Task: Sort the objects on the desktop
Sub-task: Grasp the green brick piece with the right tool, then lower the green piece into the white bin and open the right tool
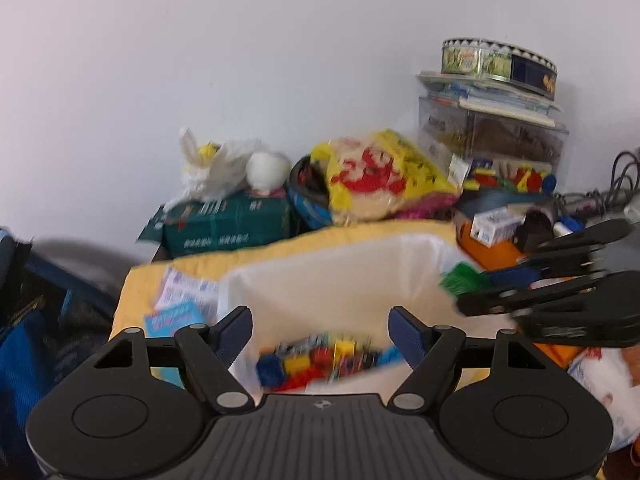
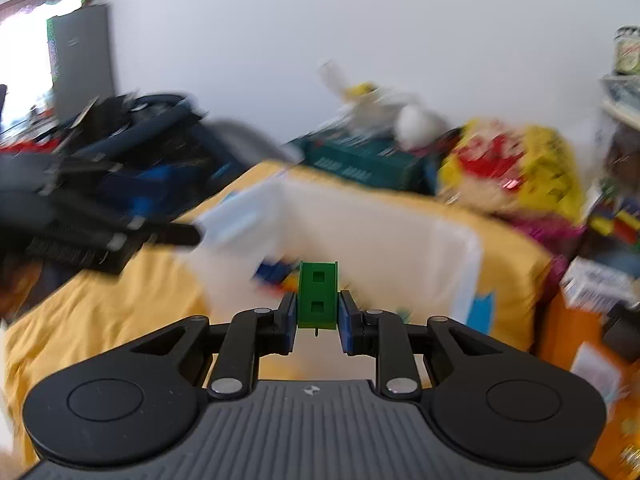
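right gripper (image 2: 318, 316) | fingers clamped on green block (image 2: 318, 296), above near rim of white bin (image 2: 400, 236) | left gripper (image 1: 320, 334) | fingers spread wide, holding nothing, over bin | coloured blocks (image 1: 320, 360) in bin bottom | yellow cloth (image 2: 120, 300) under bin | yellow-red bag (image 1: 384, 176) at 12 o'clock beyond bin

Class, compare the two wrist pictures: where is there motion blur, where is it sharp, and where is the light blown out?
Left wrist view: the left gripper is sharp, the toy bricks in the white bin smear. Right wrist view: the green block in the right gripper is crisp, the background streaks, and the window at upper left is overexposed.
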